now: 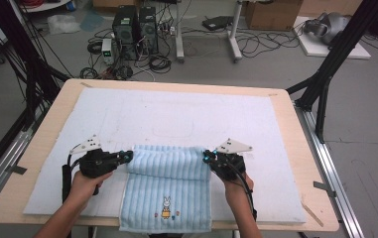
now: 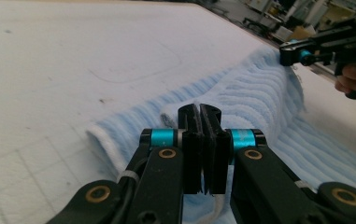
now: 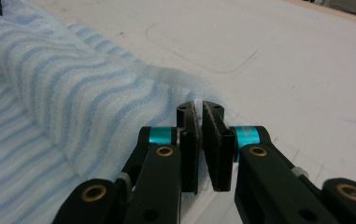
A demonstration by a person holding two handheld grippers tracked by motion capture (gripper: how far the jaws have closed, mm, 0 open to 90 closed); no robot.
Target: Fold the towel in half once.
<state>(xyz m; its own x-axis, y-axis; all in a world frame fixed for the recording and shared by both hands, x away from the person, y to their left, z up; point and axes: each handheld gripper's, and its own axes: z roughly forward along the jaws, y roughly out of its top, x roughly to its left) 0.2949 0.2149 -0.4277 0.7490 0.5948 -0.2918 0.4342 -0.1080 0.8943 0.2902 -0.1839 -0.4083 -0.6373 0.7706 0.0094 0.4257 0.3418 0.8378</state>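
A light blue striped towel (image 1: 169,186) with a small rabbit picture lies at the near middle of the white mat (image 1: 176,109). Its far part is folded back toward me into a raised roll. My left gripper (image 1: 127,156) is shut on the roll's left end; in the left gripper view the jaws (image 2: 199,109) pinch the towel's (image 2: 259,93) white edge. My right gripper (image 1: 206,156) is at the roll's right end. In the right gripper view its jaws (image 3: 199,108) are nearly together at the corner of the towel (image 3: 73,93). The right gripper (image 2: 302,50) also shows far off in the left gripper view.
The mat covers a wooden table (image 1: 42,148), and a faint drawn outline (image 1: 174,130) marks it beyond the towel. The towel's near edge hangs over the table's front. Black frame posts (image 1: 325,79) stand at both sides; computer towers (image 1: 134,27) and cables are on the floor behind.
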